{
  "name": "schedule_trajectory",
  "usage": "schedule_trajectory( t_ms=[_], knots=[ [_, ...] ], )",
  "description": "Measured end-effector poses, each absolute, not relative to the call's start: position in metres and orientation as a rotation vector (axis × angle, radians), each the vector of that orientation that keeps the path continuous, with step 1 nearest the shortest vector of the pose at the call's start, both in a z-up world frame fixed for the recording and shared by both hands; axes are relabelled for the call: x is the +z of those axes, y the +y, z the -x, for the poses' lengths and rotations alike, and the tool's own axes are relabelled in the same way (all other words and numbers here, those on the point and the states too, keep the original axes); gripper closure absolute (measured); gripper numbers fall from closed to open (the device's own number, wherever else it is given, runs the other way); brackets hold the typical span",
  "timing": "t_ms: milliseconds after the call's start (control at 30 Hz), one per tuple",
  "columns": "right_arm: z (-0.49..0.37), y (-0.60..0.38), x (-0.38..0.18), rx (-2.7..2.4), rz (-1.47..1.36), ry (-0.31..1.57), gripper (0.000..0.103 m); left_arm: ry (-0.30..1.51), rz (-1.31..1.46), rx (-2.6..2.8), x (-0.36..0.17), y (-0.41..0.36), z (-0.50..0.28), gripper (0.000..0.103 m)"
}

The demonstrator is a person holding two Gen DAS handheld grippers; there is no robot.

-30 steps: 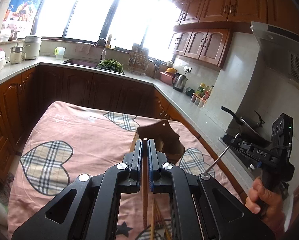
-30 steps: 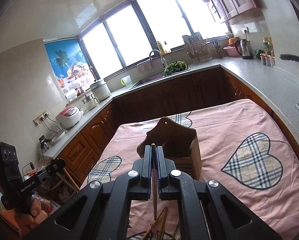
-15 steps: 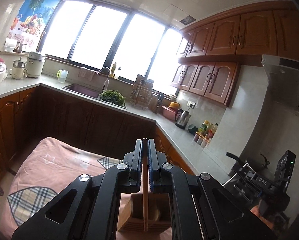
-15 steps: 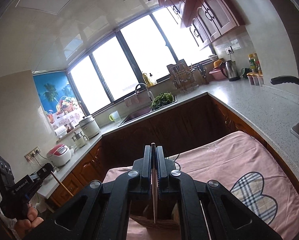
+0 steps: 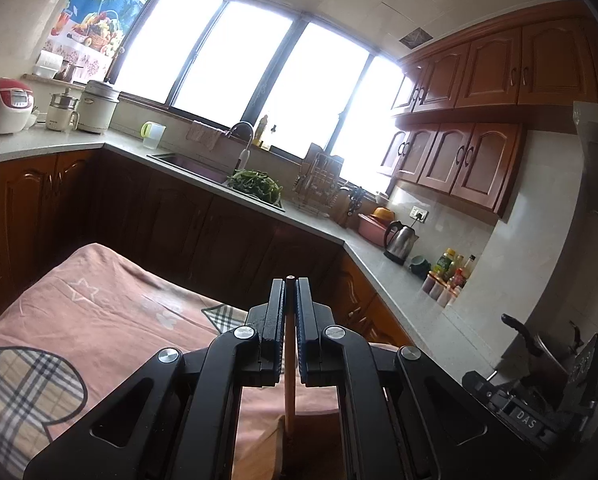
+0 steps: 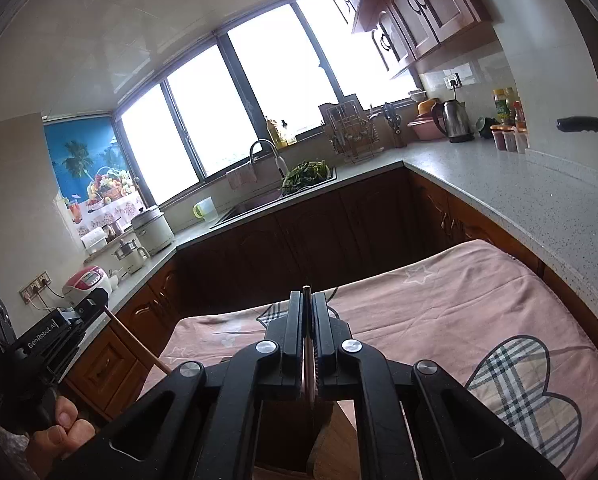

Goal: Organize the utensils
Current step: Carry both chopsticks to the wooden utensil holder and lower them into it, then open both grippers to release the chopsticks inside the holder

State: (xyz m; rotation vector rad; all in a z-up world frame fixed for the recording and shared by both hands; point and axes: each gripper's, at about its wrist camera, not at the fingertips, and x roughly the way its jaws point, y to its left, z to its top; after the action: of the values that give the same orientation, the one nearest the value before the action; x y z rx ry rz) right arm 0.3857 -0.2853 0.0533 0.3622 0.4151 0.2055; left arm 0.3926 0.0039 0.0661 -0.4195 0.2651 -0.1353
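Chopsticks: we grip one in our left gripper, jaws closed on it, another in our right gripper. Both now hang over the wooden holder on the table, which earlier lay farther ahead.

Readable text: two marks only, both on hand-held gripper bodies.
"DAS" in pale letters on the black body of the right hand-held gripper, seen from the left wrist view at the lower right edge. "GenRobot.AI" in white on a dark plate on the left hand-held gripper, seen from the right wrist view at the left edge, above the person's hand. Labels on the bottles at the far corner of the counter are too small to read. Rice cooker panel: illegible.
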Motion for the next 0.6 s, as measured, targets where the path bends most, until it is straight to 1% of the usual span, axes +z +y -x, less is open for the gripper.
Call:
schedule_trajectory(
  t_ms=[167, 300, 600],
  knots=[
    [-0.393, -0.286, 0.029, 0.206, -0.381, 0.456, 0.099, 0.306, 0.4, -0.143, 0.043, -0.006, -0.398, 0.099],
    [-0.392, -0.286, 0.028, 0.204, -0.379, 0.449, 0.099, 0.355, 0.365, -0.164, 0.03, -0.02, -0.403, 0.098],
    [-0.394, -0.287, 0.031, 0.199, -0.377, 0.477, 0.098, 0.374, 0.348, -0.168, 0.034, -0.018, -0.402, 0.098]
  ],
)
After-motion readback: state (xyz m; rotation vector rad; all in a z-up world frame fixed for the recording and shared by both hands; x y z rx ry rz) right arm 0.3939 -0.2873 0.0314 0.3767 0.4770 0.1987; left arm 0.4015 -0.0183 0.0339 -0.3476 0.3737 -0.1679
